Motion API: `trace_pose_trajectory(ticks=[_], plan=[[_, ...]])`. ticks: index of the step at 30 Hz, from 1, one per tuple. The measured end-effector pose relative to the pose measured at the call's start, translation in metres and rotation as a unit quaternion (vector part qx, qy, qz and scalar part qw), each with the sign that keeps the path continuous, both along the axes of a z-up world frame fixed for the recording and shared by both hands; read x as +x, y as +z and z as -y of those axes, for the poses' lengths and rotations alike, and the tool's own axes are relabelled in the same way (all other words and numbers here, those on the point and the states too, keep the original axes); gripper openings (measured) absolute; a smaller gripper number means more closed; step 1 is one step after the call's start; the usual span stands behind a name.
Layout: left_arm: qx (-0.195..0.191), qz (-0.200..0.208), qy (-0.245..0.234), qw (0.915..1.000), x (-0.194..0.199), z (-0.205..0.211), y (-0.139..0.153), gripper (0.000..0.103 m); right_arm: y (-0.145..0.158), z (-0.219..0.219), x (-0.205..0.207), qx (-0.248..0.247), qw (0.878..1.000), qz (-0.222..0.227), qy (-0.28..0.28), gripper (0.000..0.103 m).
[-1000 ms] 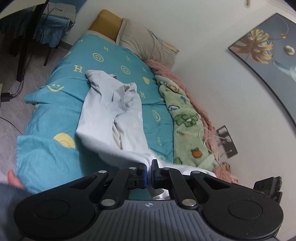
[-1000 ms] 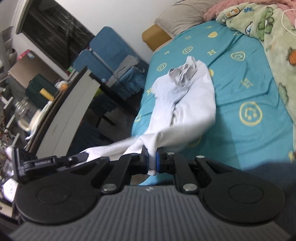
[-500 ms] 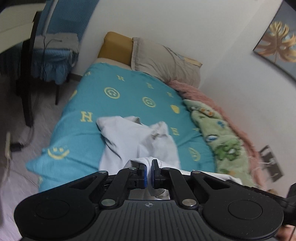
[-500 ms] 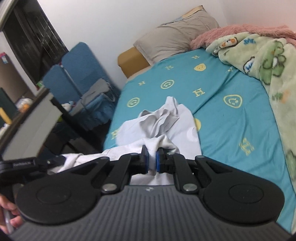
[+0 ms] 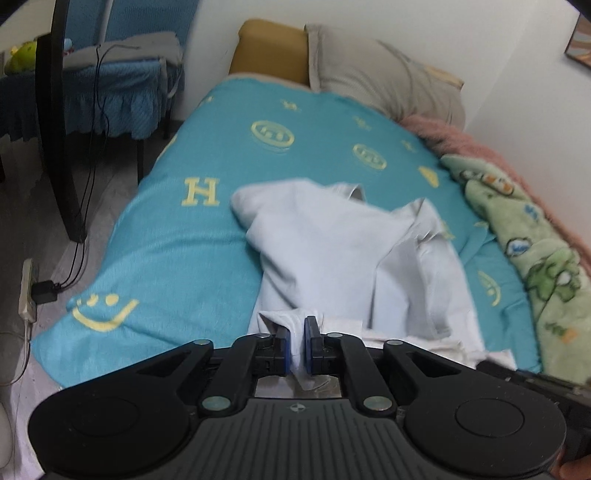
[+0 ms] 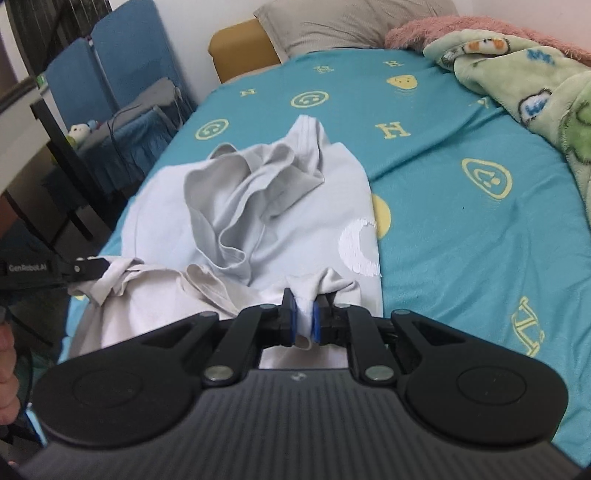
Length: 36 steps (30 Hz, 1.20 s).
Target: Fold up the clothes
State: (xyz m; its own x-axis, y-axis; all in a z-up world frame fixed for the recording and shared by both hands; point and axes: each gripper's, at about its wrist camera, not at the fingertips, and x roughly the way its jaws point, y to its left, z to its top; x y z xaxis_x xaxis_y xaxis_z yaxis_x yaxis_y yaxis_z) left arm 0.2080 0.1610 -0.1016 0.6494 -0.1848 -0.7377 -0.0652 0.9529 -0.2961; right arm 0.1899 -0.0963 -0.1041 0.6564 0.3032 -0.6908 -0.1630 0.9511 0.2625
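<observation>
— Looking from the left side first: what is the left gripper point(image 5: 296, 345) doing?

— It is pinching a bunched edge of the pale grey shirt point(image 5: 343, 254), with white fabric squeezed between its blue pads and the jaws nearly together. In the right wrist view its tip is showing at the far left point(image 6: 90, 266), clamping a twisted corner of that shirt point(image 6: 258, 221).

— And where is the shirt lying?

— It is lying crumpled on the turquoise bedspread point(image 5: 177, 254), near the bed's left edge, with its far end rumpled and turned over toward the pillow point(image 5: 384, 81). A white embroidered patch point(image 6: 360, 251) is showing on its right side.

— What is the right gripper point(image 6: 303, 325) doing?

— Its jaws are closing on a fold of the shirt's near hem, cloth filling the gap between the pads.

— Anything further right?

— A green cartoon blanket point(image 6: 546, 85) is lying along the bed's right side, with a pink fuzzy one point(image 6: 424, 35) behind it.
</observation>
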Motion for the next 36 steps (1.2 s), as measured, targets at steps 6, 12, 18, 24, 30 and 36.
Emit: trace_pose_trajectory(ticks=[6,12,18,24,30,36], plan=[[0.007,0.02,-0.013,0.9997,-0.021,0.011,0.016,0.053,0.008,0.002,-0.013,0.012,1.0,0.013,-0.009,0.041],[0.017,0.056,-0.026,0.998,-0.072,0.023,0.038,0.065,0.022,0.004,-0.045,0.028,0.999,0.023,-0.017,0.074],[0.051,0.093,-0.024,0.9941,-0.132,0.03,0.058,0.078,0.041,-0.001,-0.093,0.007,0.999,0.05,-0.005,0.074],[0.069,0.134,-0.021,0.9884,-0.176,0.035,0.076,0.088,0.054,-0.005,-0.126,0.002,0.997,0.073,0.0,0.074],[0.1,0.16,-0.045,0.981,-0.19,0.044,0.083,0.099,0.057,-0.006,-0.142,0.006,0.997,0.073,0.001,0.074],[0.091,0.128,-0.036,0.9869,-0.18,0.04,0.071,0.1,0.052,0.001,-0.143,0.039,0.998,0.044,-0.009,0.074]])
